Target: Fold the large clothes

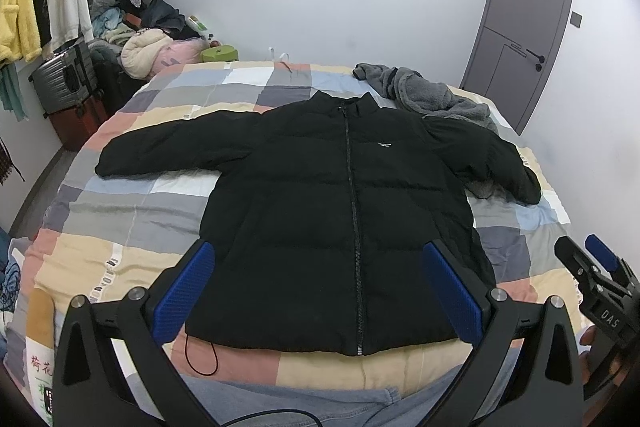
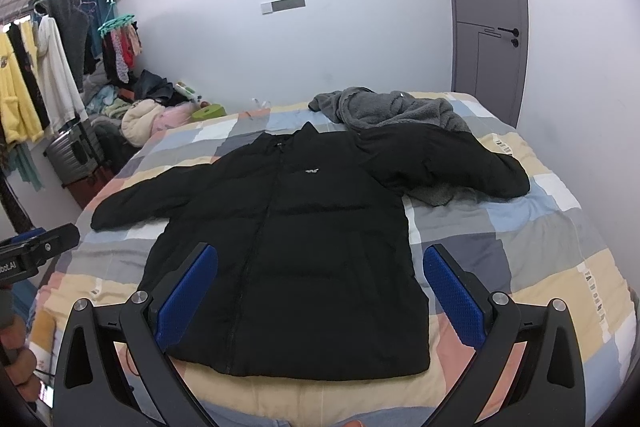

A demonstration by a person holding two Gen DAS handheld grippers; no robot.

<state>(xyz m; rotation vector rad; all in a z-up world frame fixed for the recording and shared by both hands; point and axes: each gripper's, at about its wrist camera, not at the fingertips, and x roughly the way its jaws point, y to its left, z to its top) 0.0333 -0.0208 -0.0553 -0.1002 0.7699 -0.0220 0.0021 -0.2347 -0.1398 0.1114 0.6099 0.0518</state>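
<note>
Black jacket (image 1: 344,211) spread flat and zipped, front up, on the patchwork bed (image 1: 132,211), collar toward the far wall, both sleeves out to the sides, hem at the near edge. Grey fleece (image 1: 436,95) heaped beyond the jacket's collar, partly under one sleeve. Left tongs (image 1: 318,291) hanging above the jacket's hem with blue pads (image 1: 184,295) wide apart and gripping nothing; right tongs (image 2: 320,295) likewise spread wide over the jacket's lower half, touching no cloth.
</note>
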